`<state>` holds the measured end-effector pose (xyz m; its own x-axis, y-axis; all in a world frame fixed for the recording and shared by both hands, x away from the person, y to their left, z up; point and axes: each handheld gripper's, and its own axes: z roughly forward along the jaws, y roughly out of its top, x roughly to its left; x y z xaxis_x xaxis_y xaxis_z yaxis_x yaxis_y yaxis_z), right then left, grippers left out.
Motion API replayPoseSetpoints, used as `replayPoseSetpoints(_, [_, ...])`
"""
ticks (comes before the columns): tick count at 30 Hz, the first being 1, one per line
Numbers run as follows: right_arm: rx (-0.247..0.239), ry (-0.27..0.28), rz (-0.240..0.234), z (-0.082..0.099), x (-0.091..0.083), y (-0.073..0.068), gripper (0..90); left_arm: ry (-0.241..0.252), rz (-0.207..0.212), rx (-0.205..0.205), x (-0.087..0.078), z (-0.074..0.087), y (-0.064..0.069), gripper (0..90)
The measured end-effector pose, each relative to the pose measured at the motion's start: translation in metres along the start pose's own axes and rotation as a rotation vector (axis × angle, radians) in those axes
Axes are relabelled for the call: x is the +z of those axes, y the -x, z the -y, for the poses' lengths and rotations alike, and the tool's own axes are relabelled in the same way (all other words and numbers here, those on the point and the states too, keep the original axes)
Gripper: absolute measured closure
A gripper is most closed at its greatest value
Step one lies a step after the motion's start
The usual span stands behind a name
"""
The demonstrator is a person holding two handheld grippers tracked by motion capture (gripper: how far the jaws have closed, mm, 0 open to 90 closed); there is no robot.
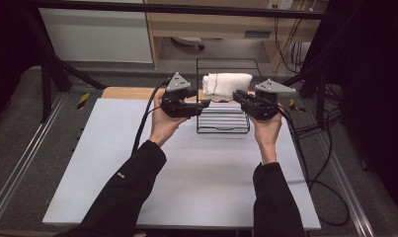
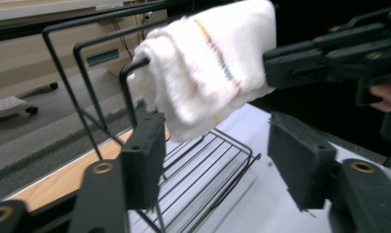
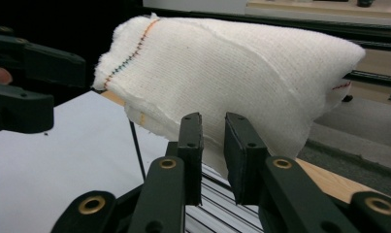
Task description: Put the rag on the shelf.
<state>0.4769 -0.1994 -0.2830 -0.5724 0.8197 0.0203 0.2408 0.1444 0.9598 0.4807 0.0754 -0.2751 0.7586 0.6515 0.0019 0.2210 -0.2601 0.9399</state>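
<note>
A folded white towel (image 1: 227, 84) is lying draped over the top bar of a black wire rack (image 1: 223, 124) that is standing near the far edge of the table (image 1: 186, 173), and both hand-held grippers are hovering at the rack's sides, so the work with the towel is looking barely begun or just being finished; which of the two I cannot judge from this moment. The left hand-held gripper (image 1: 202, 104) is standing with its jaws wide apart and nothing between them, just below and beside the towel's left end in the left gripper view (image 2: 210, 73). The right hand-held gripper (image 1: 238, 95) is showing a narrow gap between its jaws; in the right gripper view the towel (image 3: 232, 73) is hanging just beyond the tips, and I cannot tell whether any cloth is being pinched, though it is looking free. Neither gripper is appearing to touch the towel. As for room, the near part of the table is lying bare and is giving plenty of space for setting the towel down or spreading it. The rack's thin uprights are sitting close to both grippers, so they are likely the thing to snag on, and the table's far edge is running just behind the rack.
</note>
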Motion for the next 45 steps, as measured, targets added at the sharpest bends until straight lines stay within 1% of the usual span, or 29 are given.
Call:
replayPoseSetpoints(2, [0.002, 0.011, -0.019, 0.001, -0.005, -0.001, 72.3, -0.002, -0.002, -0.004, -0.003, 0.004, -0.002, 32.1])
replayPoseSetpoints(5, [-0.007, 0.026, -0.026, 0.002, -0.014, -0.004, 59.3, -0.008, -0.008, -0.008, -0.008, 0.012, -0.004, 26.6])
replayPoseSetpoints(6, [-0.006, 0.028, -0.03, 0.002, -0.017, -0.004, 57.2, -0.008, -0.01, -0.01, -0.009, 0.015, -0.005, 25.2])
replayPoseSetpoints(9, [0.012, 0.03, -0.047, 0.005, -0.025, -0.005, 45.2, -0.006, -0.013, -0.02, -0.016, 0.025, -0.008, 19.1])
replayPoseSetpoints(12, [0.026, 0.02, -0.056, 0.01, -0.031, -0.005, 33.2, -0.015, -0.019, -0.027, -0.021, 0.035, -0.011, 14.1])
replayPoseSetpoints(14, [0.035, 0.012, -0.058, 0.014, -0.034, -0.005, 25.9, -0.022, -0.015, -0.031, -0.026, 0.043, -0.013, 11.7])
replayPoseSetpoints(17, [0.049, -0.018, -0.067, 0.023, -0.036, -0.004, 17.8, -0.032, -0.012, -0.036, -0.032, 0.054, -0.015, 8.9])
replayPoseSetpoints(18, [0.051, -0.024, -0.071, 0.025, -0.037, -0.004, 16.3, -0.041, -0.011, -0.037, -0.035, 0.059, -0.016, 8.2])
replayPoseSetpoints(23, [0.073, -0.031, -0.112, 0.04, -0.041, -0.004, 10.3, -0.082, -0.036, -0.036, -0.051, 0.081, -0.021, 5.3])
replayPoseSetpoints(28, [0.079, -0.058, -0.136, 0.051, -0.044, -0.007, 5.8, -0.089, -0.065, -0.054, -0.072, 0.098, -0.029, 5.2])
replayPoseSetpoints(31, [0.074, -0.077, -0.145, 0.059, -0.045, -0.009, 3.5, -0.1, -0.08, -0.052, -0.084, 0.111, -0.033, 5.2])
replayPoseSetpoints(33, [0.07, -0.093, -0.145, 0.064, -0.046, -0.01, 2.7, -0.101, -0.091, -0.062, -0.092, 0.12, -0.036, 5.2])
replayPoseSetpoints(35, [0.068, -0.103, -0.156, 0.07, -0.047, -0.012, 1.8, -0.111, -0.1, -0.07, -0.099, 0.13, -0.039, 5.2])
replayPoseSetpoints(38, [0.068, -0.123, -0.169, 0.079, -0.048, -0.013, 0.4, -0.134, -0.114, -0.068, -0.109, 0.143, -0.043, 5.2])
replayPoseSetpoints(40, [0.072, -0.124, -0.184, 0.086, -0.049, -0.014, 0.4, -0.135, -0.121, -0.077, -0.115, 0.152, -0.043, 5.2])
replayPoseSetpoints(42, [0.074, -0.12, -0.189, 0.092, -0.051, -0.015, 0.4, -0.145, -0.122, -0.078, -0.121, 0.16, -0.043, 5.2])
replayPoseSetpoints(45, [0.084, -0.128, -0.2, 0.102, -0.053, -0.015, 0.3, -0.15, -0.128, -0.087, -0.13, 0.17, -0.043, 5.3])
